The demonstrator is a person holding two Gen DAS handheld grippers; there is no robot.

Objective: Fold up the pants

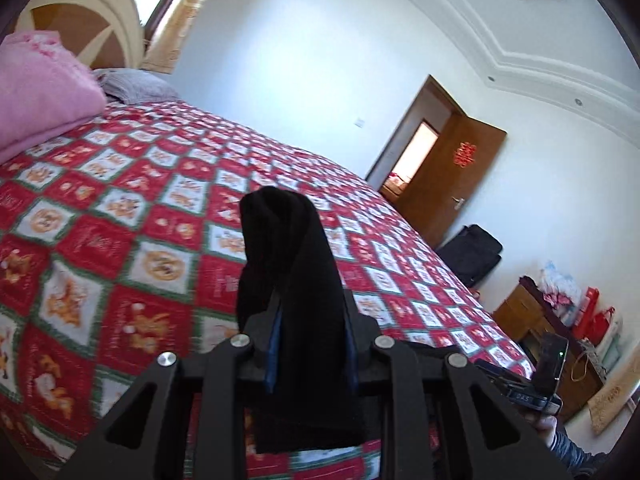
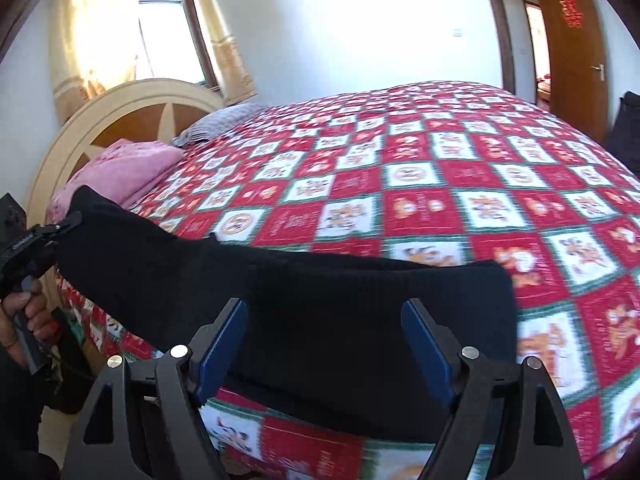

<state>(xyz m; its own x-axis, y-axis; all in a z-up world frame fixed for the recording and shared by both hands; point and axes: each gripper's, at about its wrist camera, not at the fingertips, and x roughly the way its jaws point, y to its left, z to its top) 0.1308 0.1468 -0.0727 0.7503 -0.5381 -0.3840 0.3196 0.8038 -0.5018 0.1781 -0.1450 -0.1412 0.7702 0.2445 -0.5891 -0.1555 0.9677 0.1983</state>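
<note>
Both grippers: left gripper point(image 1: 310, 316) pinches black pants point(image 2: 320, 312); right gripper point(image 2: 325, 336) straddles them

Bright window point(image 2: 168, 36) glare; fisheye edges; slight blur.

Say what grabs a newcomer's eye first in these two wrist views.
First the black pants, stretched above the near edge of the bed: the left gripper is clamped on one end, and the other end fills the space between the right gripper's wide-set blue pads. Next, the red, white and green checked bedspread covering the whole bed. A folded pink blanket sits at the head, by the headboard.
</note>
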